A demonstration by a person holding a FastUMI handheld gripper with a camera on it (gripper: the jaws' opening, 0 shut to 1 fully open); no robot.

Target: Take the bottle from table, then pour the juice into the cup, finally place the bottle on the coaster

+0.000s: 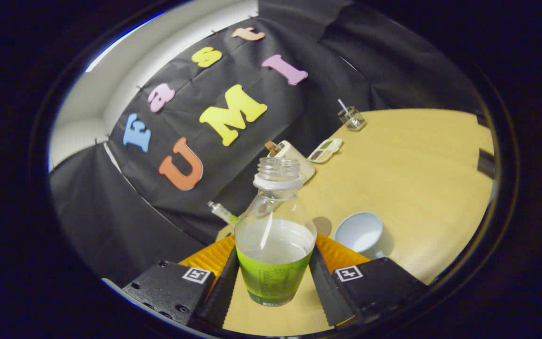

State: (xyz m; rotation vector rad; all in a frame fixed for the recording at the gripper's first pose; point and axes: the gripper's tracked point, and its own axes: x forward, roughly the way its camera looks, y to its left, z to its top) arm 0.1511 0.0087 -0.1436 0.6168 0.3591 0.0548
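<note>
A clear, uncapped bottle (pixel 274 245) with a green label and pale juice inside stands between my fingers, and my gripper (pixel 274 278) is shut on the bottle's lower body. The whole scene looks tilted, with the table (pixel 421 179) sloping. A white cup (pixel 359 231) sits on the table just ahead and to the right of the bottle, its mouth open toward me. A small brown round coaster (pixel 322 225) shows partly behind the bottle, between it and the cup.
Farther along the table lie a cream device (pixel 294 157), a small palette-like tray (pixel 326 149) and a glass with a straw (pixel 352 117). A pen-like object (pixel 221 213) lies near the booth wall, left of the bottle.
</note>
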